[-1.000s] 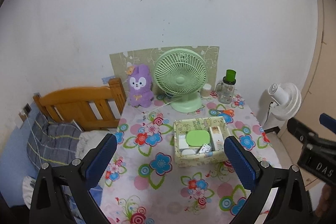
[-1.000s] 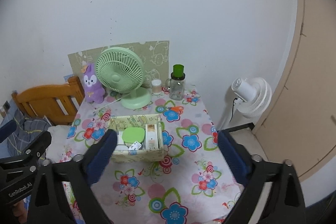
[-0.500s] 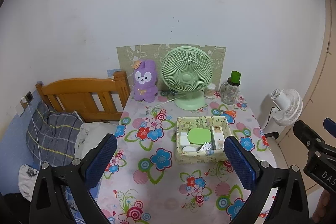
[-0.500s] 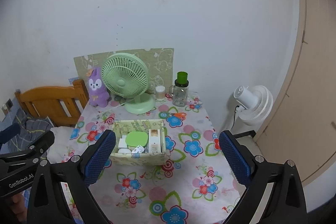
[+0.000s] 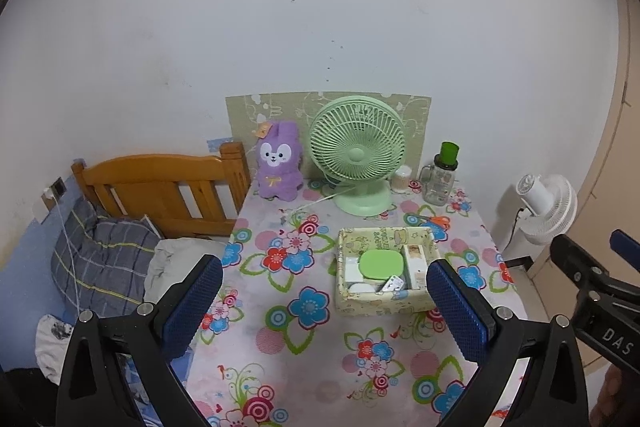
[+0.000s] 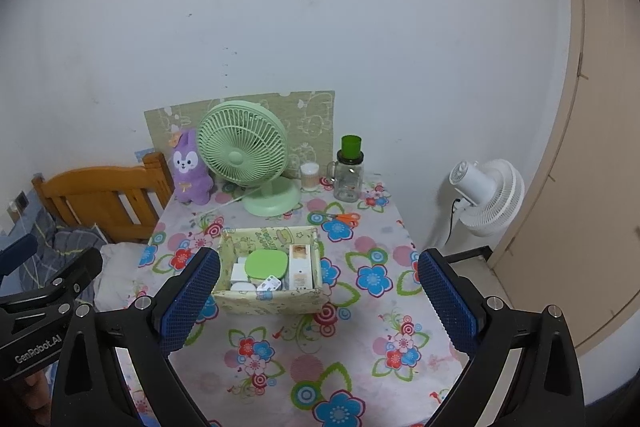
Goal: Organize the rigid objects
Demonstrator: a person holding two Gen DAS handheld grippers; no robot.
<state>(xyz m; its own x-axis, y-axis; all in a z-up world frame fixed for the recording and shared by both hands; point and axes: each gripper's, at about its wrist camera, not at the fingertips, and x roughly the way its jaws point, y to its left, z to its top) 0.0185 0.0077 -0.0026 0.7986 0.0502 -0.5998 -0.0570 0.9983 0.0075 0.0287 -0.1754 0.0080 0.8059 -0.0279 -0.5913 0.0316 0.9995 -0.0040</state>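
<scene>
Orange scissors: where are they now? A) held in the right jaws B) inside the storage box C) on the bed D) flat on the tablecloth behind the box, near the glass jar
D: the orange scissors lie flat on the tablecloth, behind the storage box and in front of the glass jar.

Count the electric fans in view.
2. The pale green plastic desk fan stands at the back of the floral-clothed table, beside the purple plush rabbit. The white fan stands off the table's right side, near the door.
</scene>
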